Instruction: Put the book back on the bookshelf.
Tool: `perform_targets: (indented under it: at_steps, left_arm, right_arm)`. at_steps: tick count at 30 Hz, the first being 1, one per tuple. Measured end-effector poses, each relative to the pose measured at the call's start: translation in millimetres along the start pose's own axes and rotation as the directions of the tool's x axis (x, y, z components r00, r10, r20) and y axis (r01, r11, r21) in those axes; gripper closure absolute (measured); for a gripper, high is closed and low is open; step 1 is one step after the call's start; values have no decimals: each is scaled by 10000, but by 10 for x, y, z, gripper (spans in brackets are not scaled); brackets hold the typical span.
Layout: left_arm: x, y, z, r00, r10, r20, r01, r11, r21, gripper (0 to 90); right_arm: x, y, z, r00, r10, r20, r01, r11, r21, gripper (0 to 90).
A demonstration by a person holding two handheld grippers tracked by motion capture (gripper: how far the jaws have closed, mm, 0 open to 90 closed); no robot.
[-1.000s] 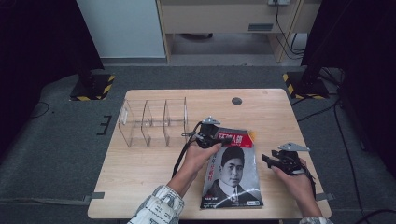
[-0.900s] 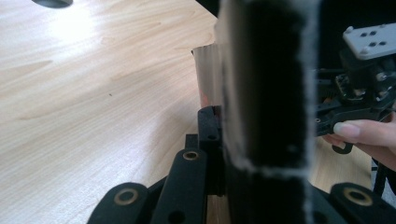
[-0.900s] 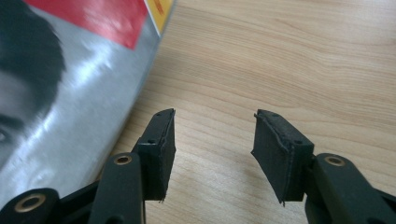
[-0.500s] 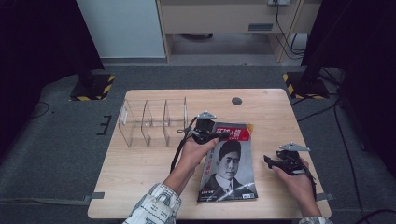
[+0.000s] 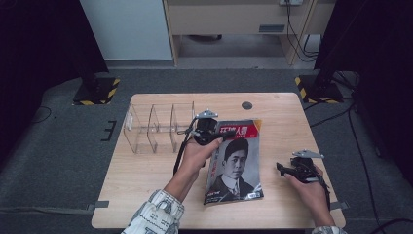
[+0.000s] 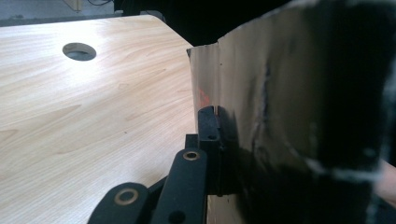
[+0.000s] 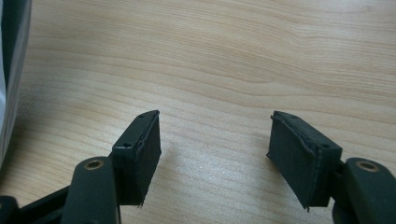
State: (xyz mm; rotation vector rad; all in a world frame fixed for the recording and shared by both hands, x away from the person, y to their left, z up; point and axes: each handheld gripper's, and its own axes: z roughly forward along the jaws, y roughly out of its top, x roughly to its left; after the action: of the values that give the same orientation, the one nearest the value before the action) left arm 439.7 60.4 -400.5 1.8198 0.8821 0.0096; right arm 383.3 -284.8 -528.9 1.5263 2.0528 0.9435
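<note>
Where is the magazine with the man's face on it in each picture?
High view: the magazine lies right of the table's middle, its top edge held by the left gripper.
Left gripper view: its pale underside fills the right half, pinched between the fingers.
Right gripper view: a strip of its edge at far left.
Shared landmark: the wooden table.

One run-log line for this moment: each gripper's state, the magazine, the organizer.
left gripper: shut on magazine, top edge raised | right gripper: open, just widened, nothing between fingers | clear organizer: beside magazine on table
</note>
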Motion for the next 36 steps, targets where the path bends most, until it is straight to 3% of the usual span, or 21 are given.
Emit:
perform_targets:
  at_steps: [36]
  left_arm:
    - [-82, 369, -416, 9995, 308, -13, -307, 9932, -1123, 865]
  right_arm:
    - [0, -17, 8, 9999, -26, 123, 25, 10000, 52, 320]
